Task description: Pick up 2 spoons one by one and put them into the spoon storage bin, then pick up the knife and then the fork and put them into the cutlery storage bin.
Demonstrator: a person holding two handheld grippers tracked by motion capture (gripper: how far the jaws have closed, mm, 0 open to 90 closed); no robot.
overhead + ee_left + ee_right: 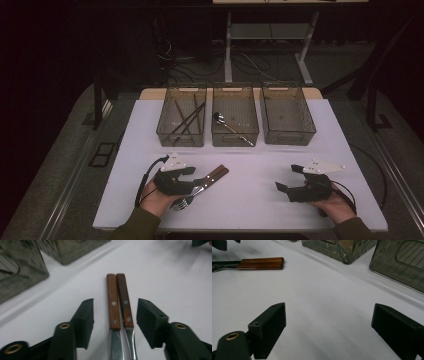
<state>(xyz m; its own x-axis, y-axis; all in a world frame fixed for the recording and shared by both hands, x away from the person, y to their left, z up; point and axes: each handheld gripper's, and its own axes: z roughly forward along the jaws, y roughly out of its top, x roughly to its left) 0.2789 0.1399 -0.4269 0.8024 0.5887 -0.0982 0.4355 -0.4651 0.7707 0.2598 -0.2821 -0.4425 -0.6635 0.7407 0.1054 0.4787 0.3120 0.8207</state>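
We list the white table (pixel 260 200) and place everything by its middle bin (pixel 235 121).

Left gripper (pixel 196 181): we hold it nearer us and left of the middle bin. Its jaws stand apart on either side of two wooden handles, with a gap at each pad, so nothing is grasped.

Forks (pixel 120 315): two, lying side by side and touching on the table, wooden handles pointing toward the middle bin, metal ends under the left gripper.

Right gripper (pixel 290 179): we hold it nearer us and right of the middle bin, jaws spread wide over bare table, released.

Middle bin: holds a spoon (pixel 222 120).

Left bin (pixel 181 123): beside the middle bin, holds dark sticks (pixel 189 119).

Right bin (pixel 287 120): on the middle bin's other side.
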